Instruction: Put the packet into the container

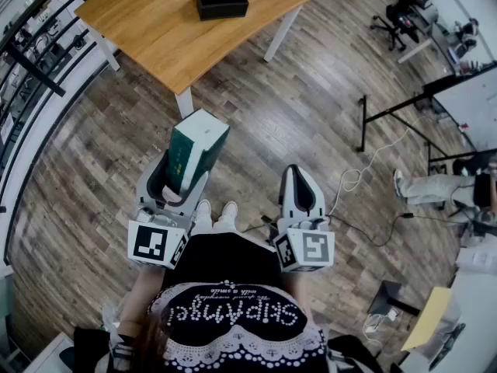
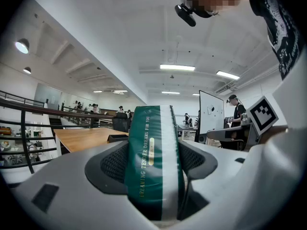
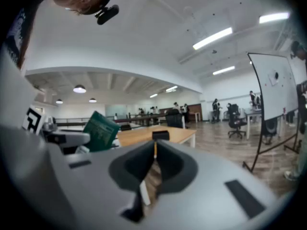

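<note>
At the top of the head view sits the table [image 1: 155,22], with the black container [image 1: 221,4] on it near its far edge. Bare floor [image 1: 272,123] lies between that table and both my tools, so the container is well apart from them, straight up the frame and a little right of the left one.

Lower down, left of centre, the packet [image 1: 194,150] is green with a white band. Its long axis runs from the jaws up the frame toward the table, leaning slightly right, and the free end is the end nearer the container. As I judge it, the coming move is a carry up the frame until that end is over the container's open top.

My left gripper [image 1: 182,169] is the nearer one and has the load. Its jaws stand wide, and the pads are clamped on the two flat sides of the packet's lower end. In the left gripper view the packet sits edge-on and fills the gap between them.

My right gripper [image 1: 299,173], at lower right of centre, has its jaws pressed together at the tips with nothing between.
</note>
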`<action>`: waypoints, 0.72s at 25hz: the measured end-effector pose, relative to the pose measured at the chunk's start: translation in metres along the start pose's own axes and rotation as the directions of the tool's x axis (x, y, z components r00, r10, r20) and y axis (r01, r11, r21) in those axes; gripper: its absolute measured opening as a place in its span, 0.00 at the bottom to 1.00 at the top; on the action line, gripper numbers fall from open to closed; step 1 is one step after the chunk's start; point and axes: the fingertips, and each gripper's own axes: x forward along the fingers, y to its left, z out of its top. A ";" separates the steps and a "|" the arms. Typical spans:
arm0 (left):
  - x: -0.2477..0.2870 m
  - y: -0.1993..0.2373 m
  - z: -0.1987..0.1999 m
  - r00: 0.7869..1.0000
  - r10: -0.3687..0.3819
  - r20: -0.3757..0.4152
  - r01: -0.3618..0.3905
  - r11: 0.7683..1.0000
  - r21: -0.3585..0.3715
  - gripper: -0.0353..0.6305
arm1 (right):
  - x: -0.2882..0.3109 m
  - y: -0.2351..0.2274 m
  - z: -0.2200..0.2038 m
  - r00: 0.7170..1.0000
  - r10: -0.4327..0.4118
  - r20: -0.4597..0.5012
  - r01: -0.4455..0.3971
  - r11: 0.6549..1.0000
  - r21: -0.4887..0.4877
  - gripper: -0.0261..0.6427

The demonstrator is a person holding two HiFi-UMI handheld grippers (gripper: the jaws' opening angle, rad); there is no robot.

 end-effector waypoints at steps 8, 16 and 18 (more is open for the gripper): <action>0.004 -0.001 0.002 1.000 0.005 0.010 -0.005 1.000 0.001 0.57 | 0.003 -0.001 -0.001 1.000 0.018 -0.001 -0.018 1.000 -0.010 0.09; 0.013 -0.005 0.001 1.000 0.014 0.013 -0.014 1.000 0.003 0.57 | 0.009 -0.010 0.000 0.999 0.033 -0.003 -0.033 0.999 -0.026 0.09; 0.018 -0.005 0.000 1.000 0.019 0.013 -0.019 1.000 0.001 0.57 | 0.013 -0.013 0.000 0.999 0.036 -0.004 -0.036 0.999 -0.030 0.09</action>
